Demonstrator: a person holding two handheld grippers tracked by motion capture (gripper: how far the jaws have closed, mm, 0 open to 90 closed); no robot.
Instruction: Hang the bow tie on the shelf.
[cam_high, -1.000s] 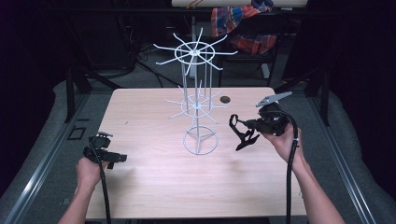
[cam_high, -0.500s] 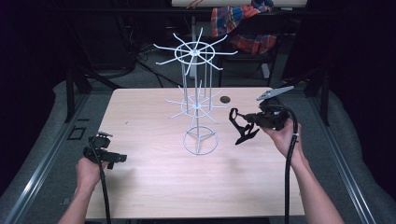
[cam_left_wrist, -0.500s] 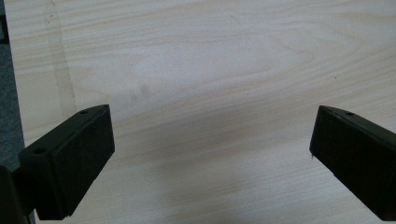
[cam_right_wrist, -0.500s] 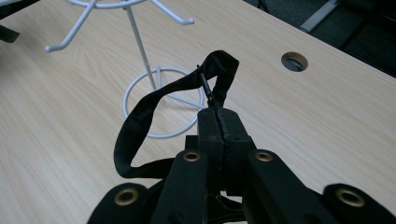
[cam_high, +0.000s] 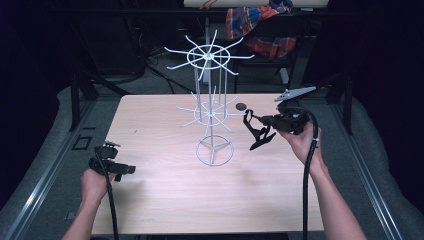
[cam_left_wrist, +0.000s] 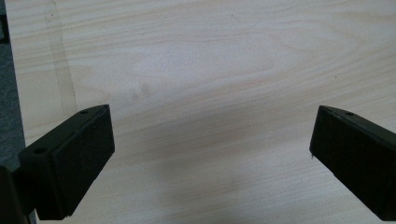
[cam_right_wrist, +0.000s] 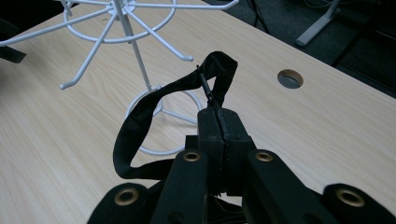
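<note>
Between right gripper (cam_high: 252, 126) and left gripper (cam_high: 122, 170): wire rack (cam_high: 214, 117). Right fingers clamp black strap (cam_right_wrist: 140, 121); left fingers wide, empty.

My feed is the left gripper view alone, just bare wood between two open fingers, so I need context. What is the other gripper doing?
Observer: The right gripper is shut on a black strap, held above the table.
Operator: Anything standing on the table?
Observer: A white wire rack stands near the middle, with hooked spokes on two tiers.
Operator: Where is the strap relative to it?
Observer: To the right of the rack's lower tier, apart from the spokes, in the high view.
Operator: And my gripper?
Observer: The left gripper sits low near the table's front left edge, far from the rack.
</note>
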